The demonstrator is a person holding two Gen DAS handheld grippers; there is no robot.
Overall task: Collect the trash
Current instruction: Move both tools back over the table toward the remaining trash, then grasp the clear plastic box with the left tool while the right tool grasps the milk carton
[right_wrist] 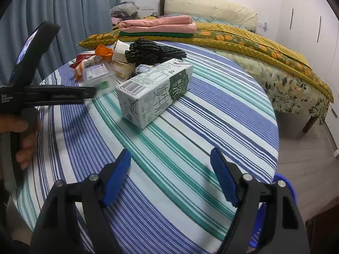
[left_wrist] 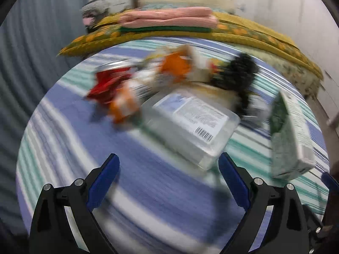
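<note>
Nothing looks collected yet: the milk carton [right_wrist: 155, 91], clear plastic box [left_wrist: 190, 124] and wrappers [right_wrist: 93, 61] all lie on the worktop [right_wrist: 211, 127]. Both the left tool [left_wrist: 169, 182] and right tool [right_wrist: 170, 173] gape empty, the carton at twelve o'clock of the right.

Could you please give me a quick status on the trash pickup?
Left gripper open, empty. Right gripper open, empty. Milk carton lies on striped table, untouched. Nothing blocking it.

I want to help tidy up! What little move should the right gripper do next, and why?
Probably ease the right gripper forward to the milk carton. Its jaws are open and empty, and the carton lies on its side on the striped tablecloth, nearest, apart from the trash pile.
</note>
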